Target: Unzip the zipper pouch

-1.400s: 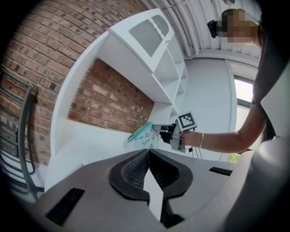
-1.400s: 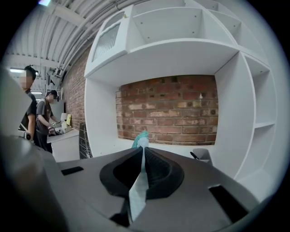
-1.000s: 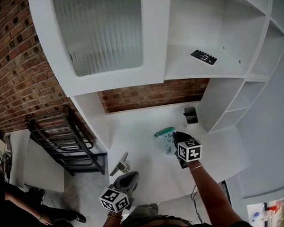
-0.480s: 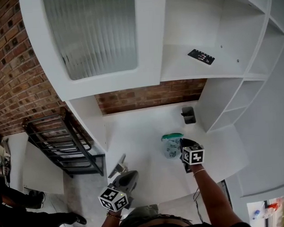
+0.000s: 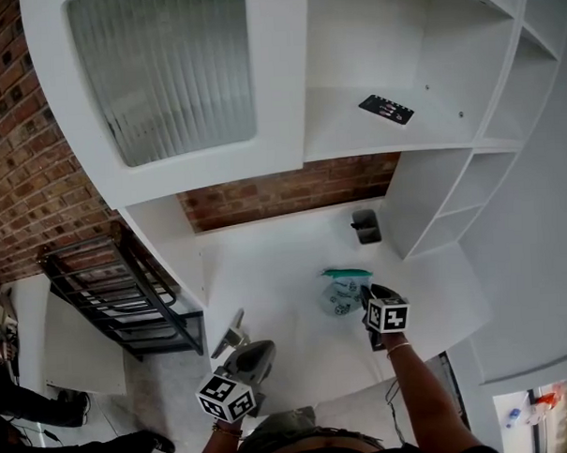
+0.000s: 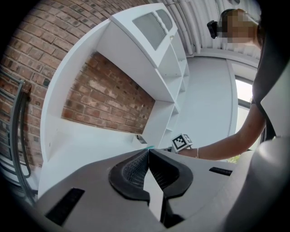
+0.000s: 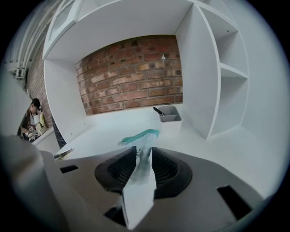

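At the back of the white desk (image 5: pixel 267 268), close under the brick wall (image 5: pixel 282 188): grey organiser box (image 5: pixel 365 227), small, square-cornered, open-topped, divided inside, with one dark pen (image 7: pixel 158 111) slanting out over its rim. Nearer on the same smooth desk top, well apart from that box: zipper pouch (image 5: pixel 341 293), soft, pale and translucent, crumpled rather than flat, capped by a teal zipper band (image 5: pixel 346 273) along its upper edge. Dark marks on the pouch's face, printed or lying inside not to be told; zipper drawn or undrawn likewise not to be told. Just beside the pouch, right gripper (image 5: pixel 366 294), ribbed black pads set in matt grey plastic, jaws just now easing apart and standing a little way open, the pouch's near edge upright in the gap between them, pads no longer clamped on it. Off to the desk's near left, left gripper (image 6: pixel 148 153), same ribbed pads, jaws pressed fully together, nothing between them. Up on the white shelf (image 5: pixel 354 124) above the desk: dark flat slab (image 5: pixel 386 108), oblong, lying alone. Left of that shelf, cabinet door (image 5: pixel 164 76) with a ribbed frosted pane. Beside the desk, against the brick, black metal rack (image 5: pixel 118 294) of thin bars.
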Demonstrator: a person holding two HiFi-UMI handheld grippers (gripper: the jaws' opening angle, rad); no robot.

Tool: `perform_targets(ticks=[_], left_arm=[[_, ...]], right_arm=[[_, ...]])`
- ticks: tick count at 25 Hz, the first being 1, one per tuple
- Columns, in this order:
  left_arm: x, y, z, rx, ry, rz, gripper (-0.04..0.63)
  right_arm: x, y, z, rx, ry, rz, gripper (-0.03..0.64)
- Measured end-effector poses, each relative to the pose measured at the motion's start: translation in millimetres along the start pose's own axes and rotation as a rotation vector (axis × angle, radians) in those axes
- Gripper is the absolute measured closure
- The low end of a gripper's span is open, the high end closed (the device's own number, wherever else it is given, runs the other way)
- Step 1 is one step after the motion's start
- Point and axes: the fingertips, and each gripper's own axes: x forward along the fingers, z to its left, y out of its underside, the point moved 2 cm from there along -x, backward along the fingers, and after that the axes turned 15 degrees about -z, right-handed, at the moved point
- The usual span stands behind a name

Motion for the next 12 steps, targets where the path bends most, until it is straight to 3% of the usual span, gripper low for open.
perform_targets(ticks=[8,12], left_arm=[[8.5,2.9,-5.3,0.001,0.024,0.009,0.591],[13.8,1.5,-5.6,0.013,0.014,0.002,0.591]], right_arm=[[-33.3,-0.8,-17.5,0.026,0.057,-0.04,0.502],[-59.1,-21.1,-11.4,0.023,0.061,-0.14,0.599]])
